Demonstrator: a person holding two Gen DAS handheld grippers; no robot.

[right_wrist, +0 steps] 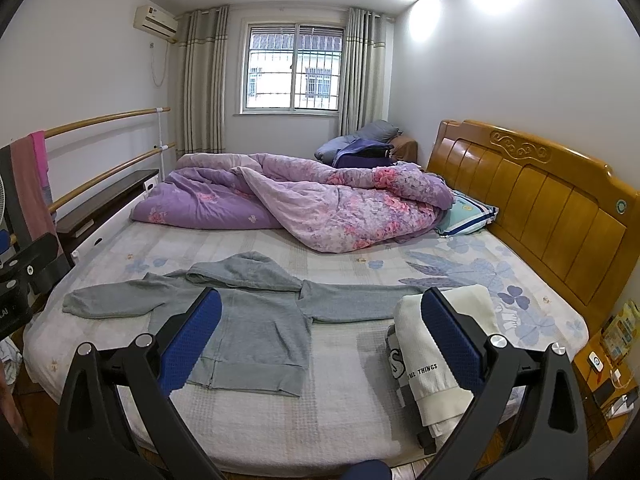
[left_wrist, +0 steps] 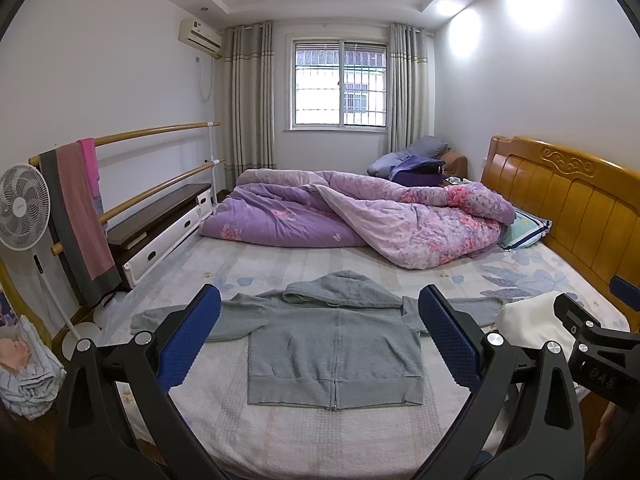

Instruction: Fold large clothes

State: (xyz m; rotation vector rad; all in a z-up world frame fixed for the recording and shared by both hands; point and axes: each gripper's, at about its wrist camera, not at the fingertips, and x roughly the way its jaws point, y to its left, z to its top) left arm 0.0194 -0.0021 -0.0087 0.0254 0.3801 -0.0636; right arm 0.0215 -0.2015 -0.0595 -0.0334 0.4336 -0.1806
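Observation:
A grey zip hoodie (left_wrist: 334,344) lies flat, front up, on the bed (left_wrist: 304,432), sleeves spread left and right, hood toward the far side. It also shows in the right wrist view (right_wrist: 256,316). My left gripper (left_wrist: 320,340) is open and empty, held above the hoodie's body near the bed's front edge. My right gripper (right_wrist: 320,340) is open and empty, above the bed between the hoodie's right side and a stack of folded white clothes (right_wrist: 432,344). The right gripper's body shows at the right edge of the left wrist view (left_wrist: 592,344).
A crumpled purple floral duvet (left_wrist: 360,220) and a pillow (left_wrist: 524,228) lie at the far side. A wooden headboard (left_wrist: 568,208) is on the right. A fan (left_wrist: 24,208), towel rails (left_wrist: 132,160) and a low cabinet (left_wrist: 160,228) stand left. A nightstand (right_wrist: 608,376) is at right.

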